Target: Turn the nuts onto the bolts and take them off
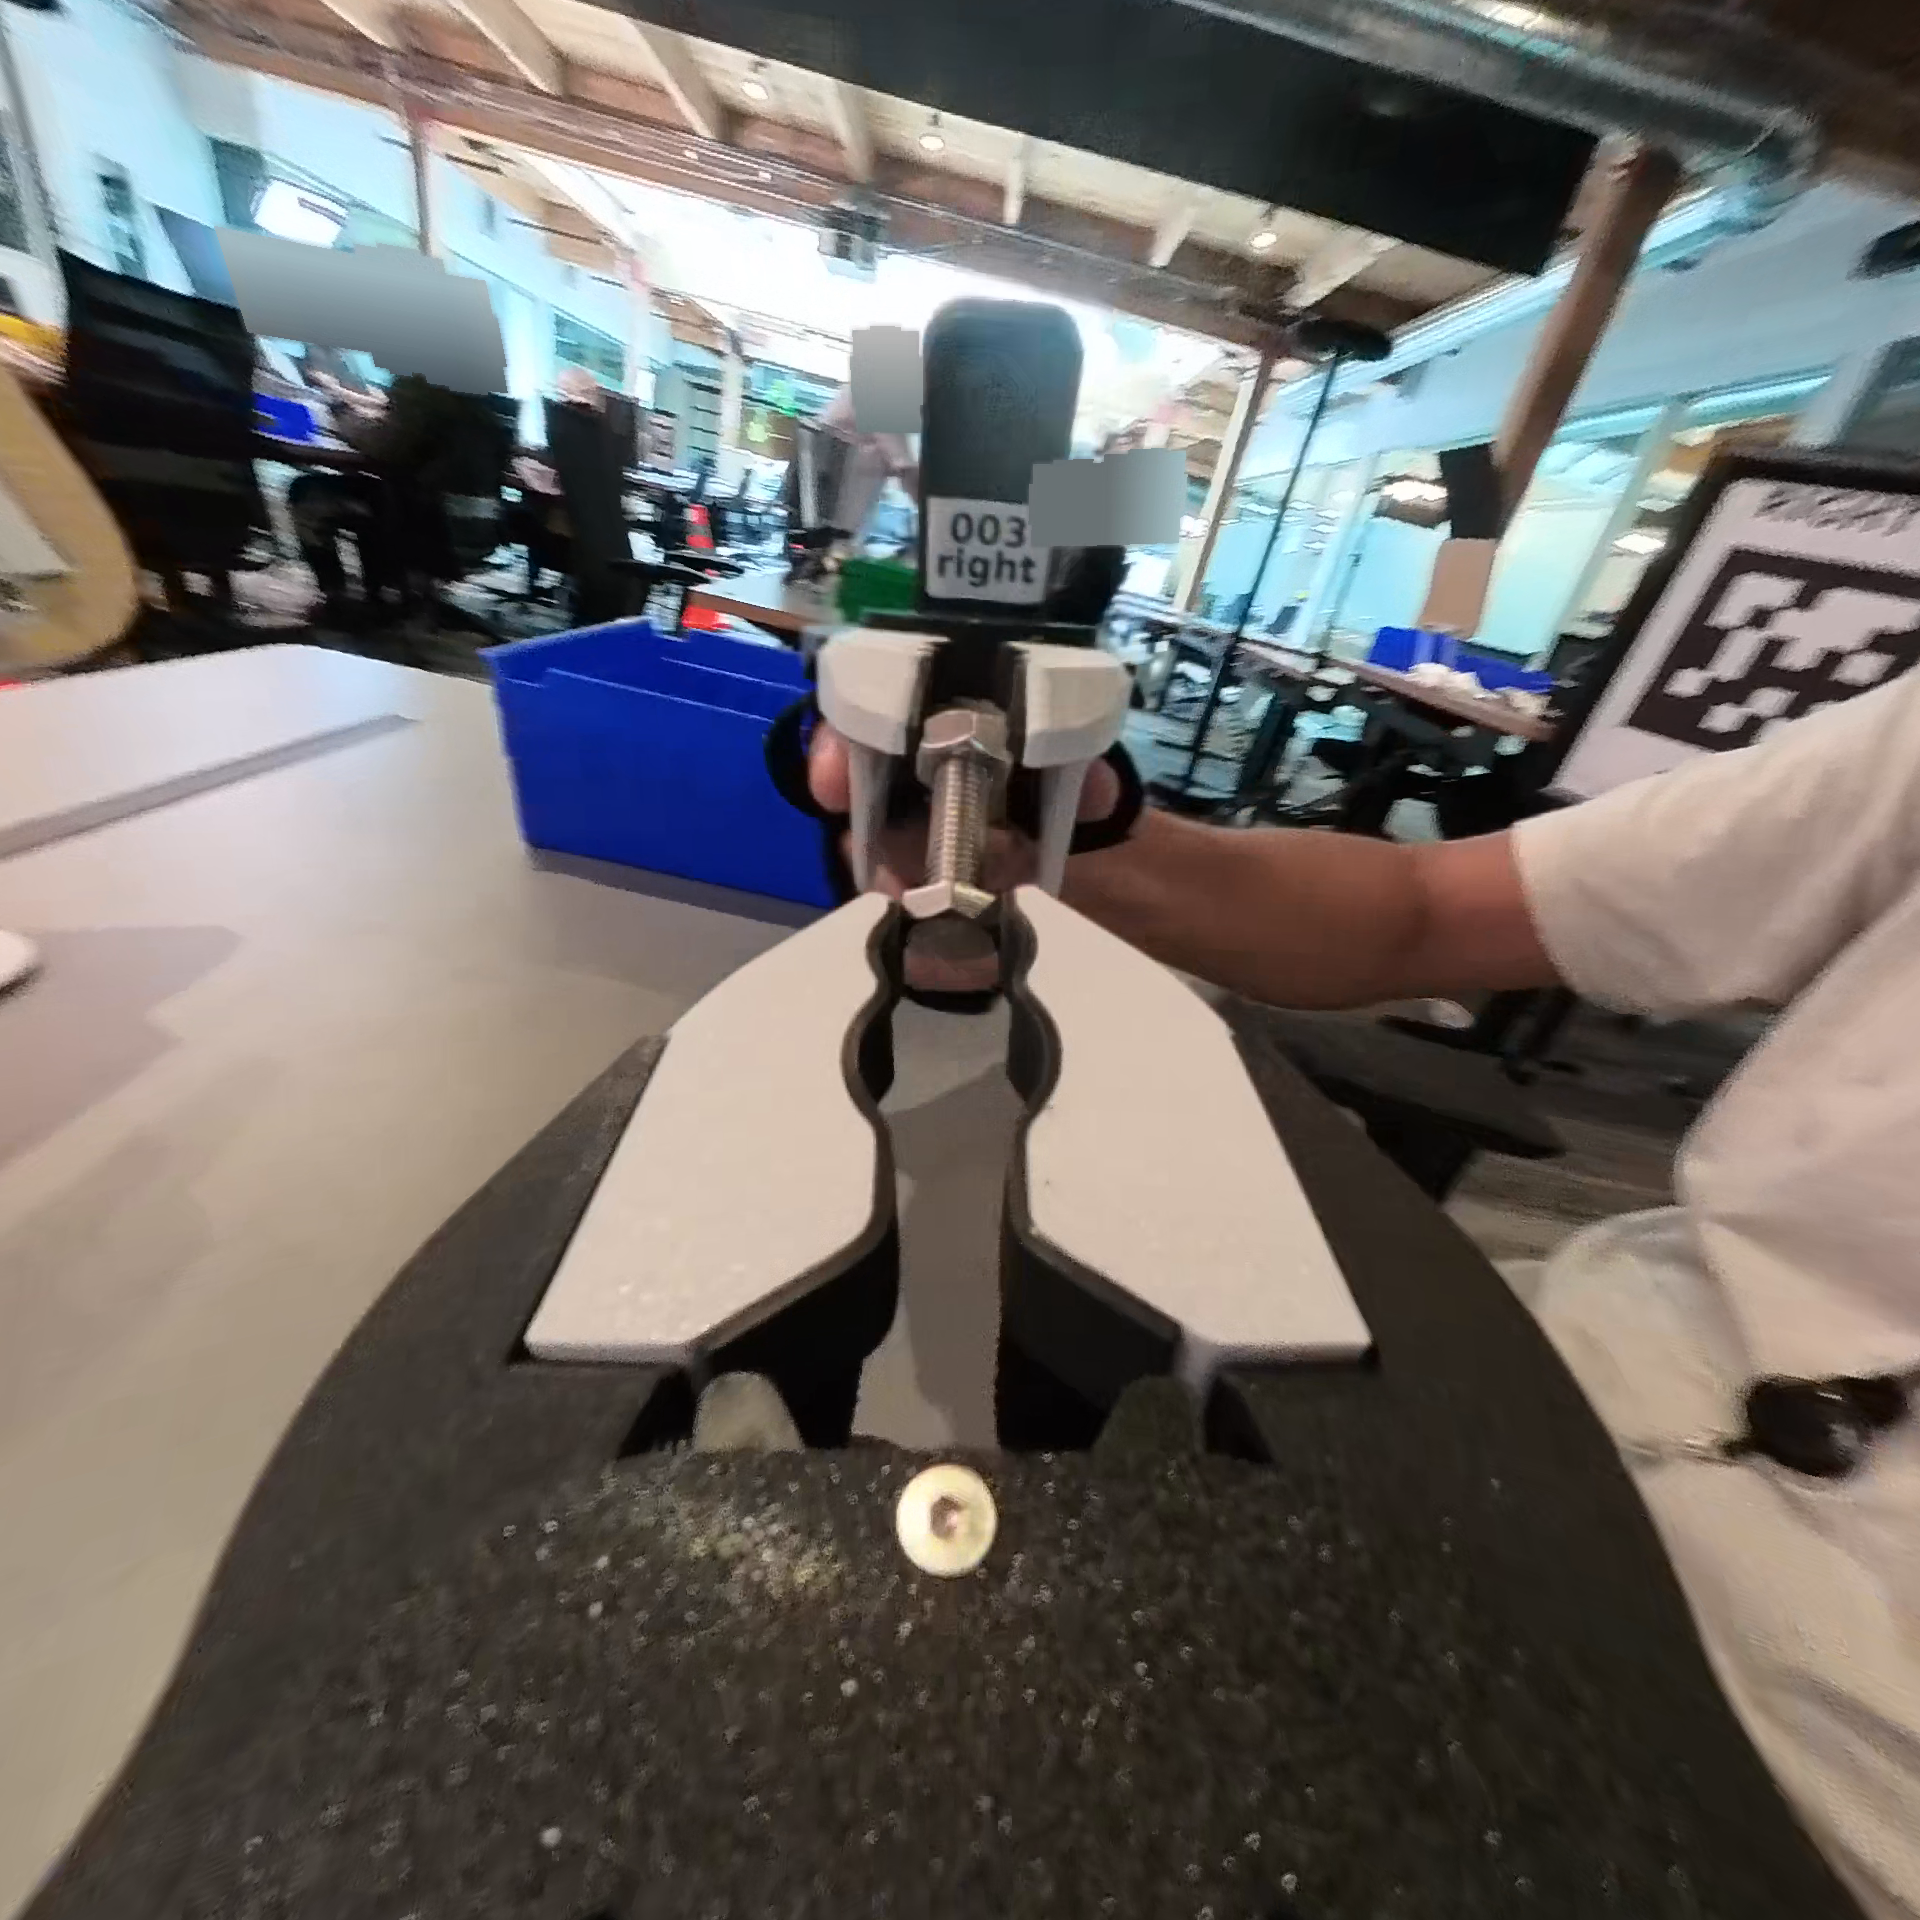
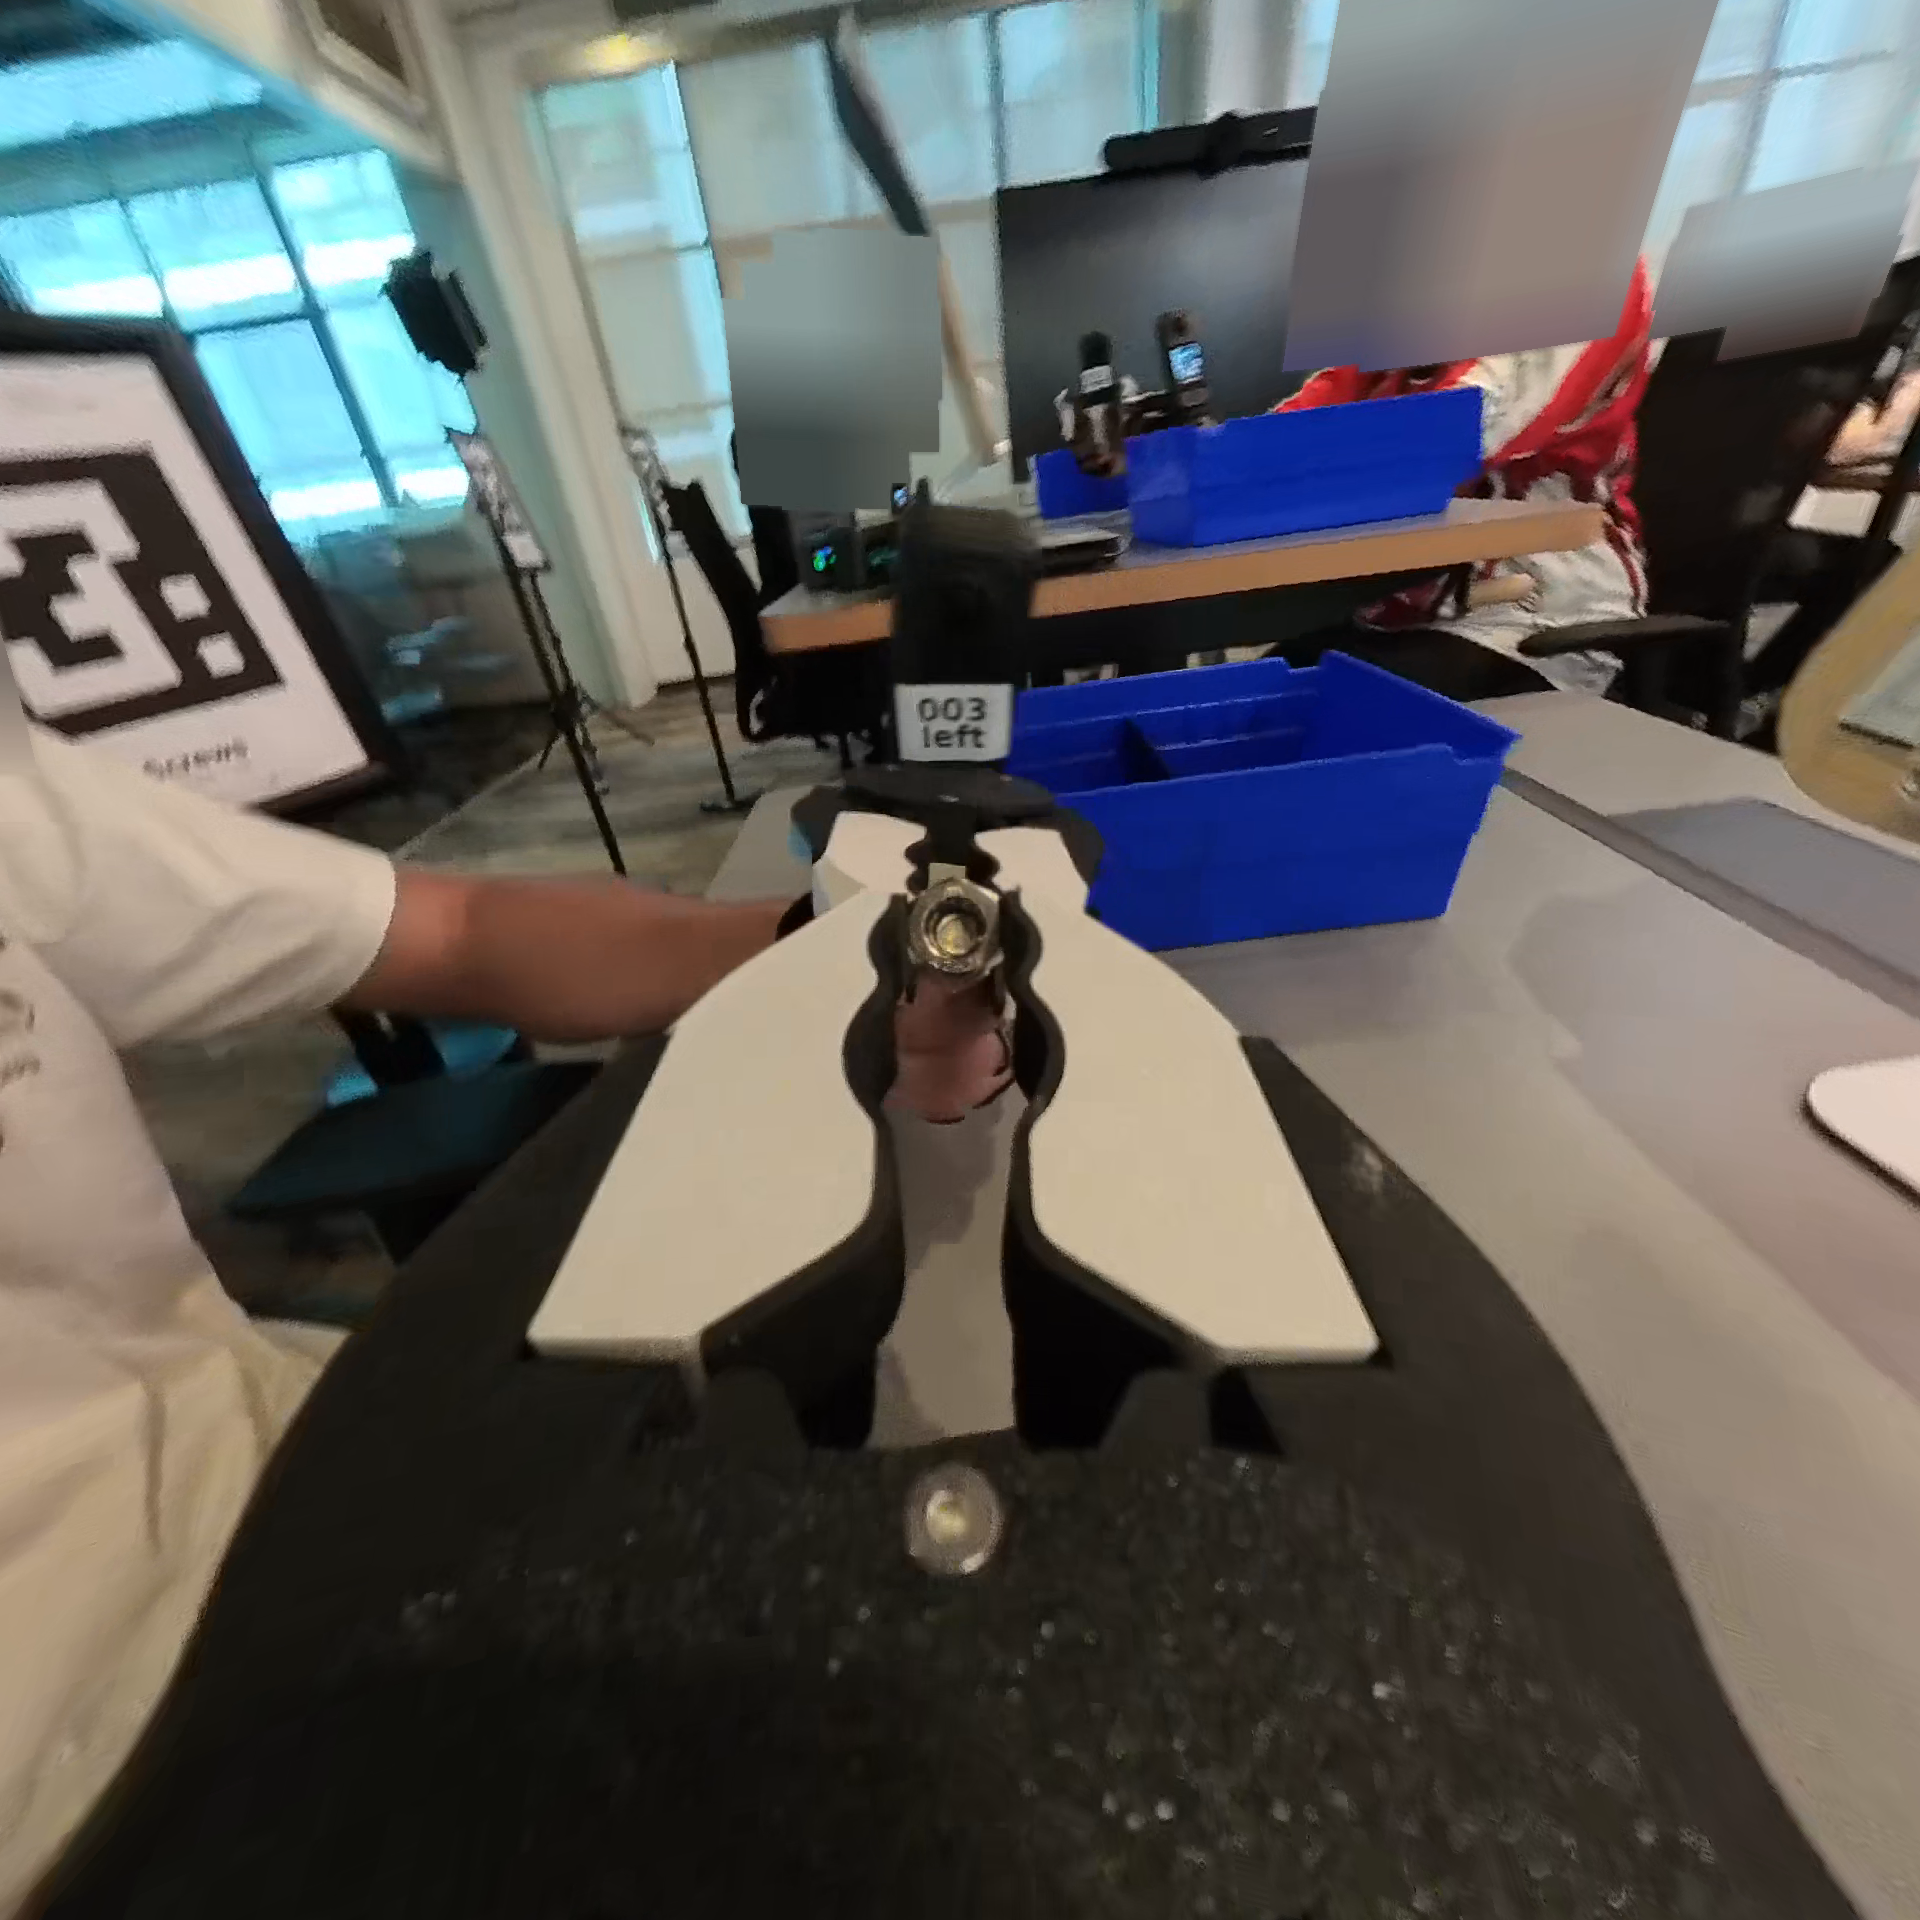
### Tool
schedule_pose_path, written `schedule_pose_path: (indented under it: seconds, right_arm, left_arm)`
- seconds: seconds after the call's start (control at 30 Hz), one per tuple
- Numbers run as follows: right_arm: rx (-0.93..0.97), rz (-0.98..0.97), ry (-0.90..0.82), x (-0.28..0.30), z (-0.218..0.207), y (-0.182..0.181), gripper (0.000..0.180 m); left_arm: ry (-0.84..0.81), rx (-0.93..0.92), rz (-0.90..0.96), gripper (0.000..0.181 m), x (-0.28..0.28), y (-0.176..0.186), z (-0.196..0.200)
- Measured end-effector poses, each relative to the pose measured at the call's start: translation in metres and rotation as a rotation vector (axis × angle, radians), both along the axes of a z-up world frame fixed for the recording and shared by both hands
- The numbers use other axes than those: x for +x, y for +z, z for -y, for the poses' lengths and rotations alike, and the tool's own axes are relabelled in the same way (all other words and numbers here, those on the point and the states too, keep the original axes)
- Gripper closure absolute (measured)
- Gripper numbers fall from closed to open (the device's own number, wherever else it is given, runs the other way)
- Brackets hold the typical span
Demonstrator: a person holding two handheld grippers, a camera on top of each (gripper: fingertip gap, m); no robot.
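Nut pinched in left tongs, at the bolt's free tip. Bolt beyond at 12 o'clock, head clamped in right tongs, above the counter. Probably threading on; next, turning while keeping straight.

bolt shank hidden end-on, marker board cut off left

Grey table, raised strip along it. Blue divided bin on the table; two more blue bins on a desk behind. Framed black-and-white marker board on the floor. Tripod stands near windows. Office chairs in background.
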State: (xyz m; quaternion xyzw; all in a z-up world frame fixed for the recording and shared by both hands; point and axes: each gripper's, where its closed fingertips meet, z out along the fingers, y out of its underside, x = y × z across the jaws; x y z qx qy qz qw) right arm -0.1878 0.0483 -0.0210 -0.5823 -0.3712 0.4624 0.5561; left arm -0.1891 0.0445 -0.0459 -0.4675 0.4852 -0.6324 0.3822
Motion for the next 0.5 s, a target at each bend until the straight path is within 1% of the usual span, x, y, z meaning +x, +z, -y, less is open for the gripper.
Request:
schedule_pose_path:
  seconds: [0.1,0.23,0.33,0.43,0.5]
  right_arm:
    - [-0.131,-0.093,-0.069,0.005,-0.009,-0.004,0.163]
    - [-0.336,-0.206,-0.118,0.012,-0.018,-0.014,0.163]
    - [-0.496,-0.277,-0.141,0.015,-0.024,-0.021,0.163]
    - [-0.693,-0.357,-0.155,0.017,-0.028,-0.03,0.163]
    - [-0.788,-0.38,-0.175,0.018,-0.03,-0.036,0.163]
  left_arm:
    - [0.125,0.102,-0.024,0.164,0.004,-0.004,-0.009]
    - [0.269,0.254,-0.072,0.164,0.009,-0.011,-0.019]
    - [0.342,0.345,-0.109,0.164,0.01,-0.017,-0.025]
    - [0.391,0.427,-0.148,0.164,0.01,-0.023,-0.029]
    - [0.411,0.471,-0.175,0.164,0.011,-0.027,-0.031]
